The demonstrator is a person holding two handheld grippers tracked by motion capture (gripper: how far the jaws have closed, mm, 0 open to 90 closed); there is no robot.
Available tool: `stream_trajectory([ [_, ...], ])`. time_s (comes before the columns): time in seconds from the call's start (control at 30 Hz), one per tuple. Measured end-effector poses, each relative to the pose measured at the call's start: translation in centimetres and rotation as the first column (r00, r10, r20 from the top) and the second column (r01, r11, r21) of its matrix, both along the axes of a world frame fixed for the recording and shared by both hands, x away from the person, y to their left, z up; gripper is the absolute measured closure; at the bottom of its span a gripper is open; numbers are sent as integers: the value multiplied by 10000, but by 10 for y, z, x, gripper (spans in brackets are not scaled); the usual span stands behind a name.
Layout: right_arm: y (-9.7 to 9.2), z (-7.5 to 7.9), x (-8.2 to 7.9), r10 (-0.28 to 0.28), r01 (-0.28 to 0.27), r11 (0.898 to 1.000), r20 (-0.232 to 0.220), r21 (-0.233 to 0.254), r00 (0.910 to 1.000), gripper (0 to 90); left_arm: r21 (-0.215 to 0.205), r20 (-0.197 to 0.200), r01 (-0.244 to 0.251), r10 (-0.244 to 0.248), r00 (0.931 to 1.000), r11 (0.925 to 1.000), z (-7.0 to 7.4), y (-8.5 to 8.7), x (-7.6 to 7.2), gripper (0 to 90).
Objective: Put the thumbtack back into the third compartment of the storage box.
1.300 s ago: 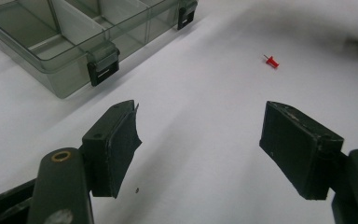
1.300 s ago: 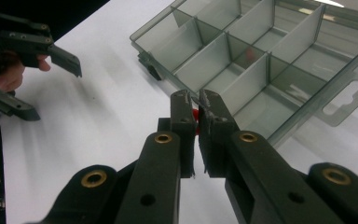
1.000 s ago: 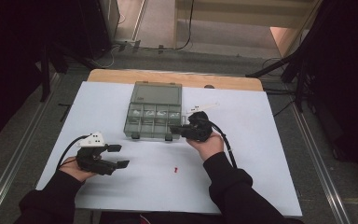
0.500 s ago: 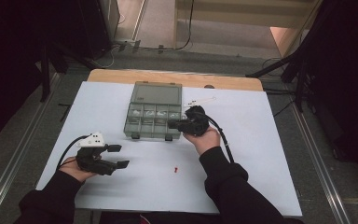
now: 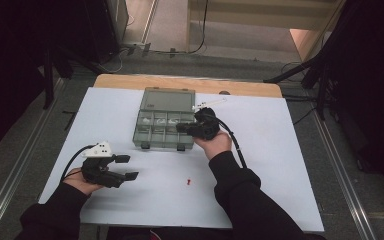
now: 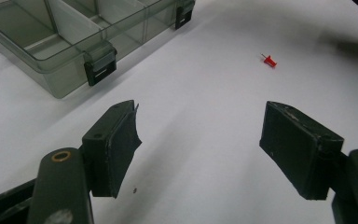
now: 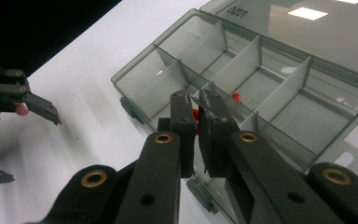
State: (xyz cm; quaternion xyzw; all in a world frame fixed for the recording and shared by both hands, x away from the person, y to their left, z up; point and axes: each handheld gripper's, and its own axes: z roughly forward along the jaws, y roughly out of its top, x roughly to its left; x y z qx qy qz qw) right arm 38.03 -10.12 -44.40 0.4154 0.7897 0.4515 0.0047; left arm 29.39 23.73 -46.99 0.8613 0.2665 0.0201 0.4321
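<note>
Above the see-through grey plastic box with little compartments (image 5: 164, 122), the right gripper (image 7: 196, 105) hangs with its jaws pinched on a small red push pin (image 7: 195, 115). That pin sits right between the black pads, with a bit of red peeking out in the narrow gap. Straight below the tips is a compartment in the row nearest the box's front wall, so a drop would be a short way down. One more red pin (image 7: 236, 97) already lies in a compartment just past that one, farther from the front wall.

Away from the box's front latches (image 6: 100, 71), a second red push pin (image 6: 270, 60) lies loose on the white table top (image 5: 280, 165). Its thin metal point aims back toward the box and its fat red head points away. The left gripper (image 6: 200, 140) is the nearer one to it. Its jaws are spread wide with nothing between them, and the loose pin lies ahead of its right pad, well apart from the box.
</note>
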Motion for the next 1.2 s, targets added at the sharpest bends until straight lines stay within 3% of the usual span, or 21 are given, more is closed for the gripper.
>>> stream_trajectory([
  [0.6,7,-3,19,-443,442,9990,-86,-68,9990,867,-32,1,9,-9,10000,10000,1,0,0,265],
  [0.73,9,-4,22,-529,530,9986,181,-70,9984,867,-75,29,18,-17,10000,10000,0,0,-1,262],
  [1.2,15,-14,35,-862,864,9959,112,-248,9962,864,-195,-68,-108,107,9999,9998,1,0,2,161],
])
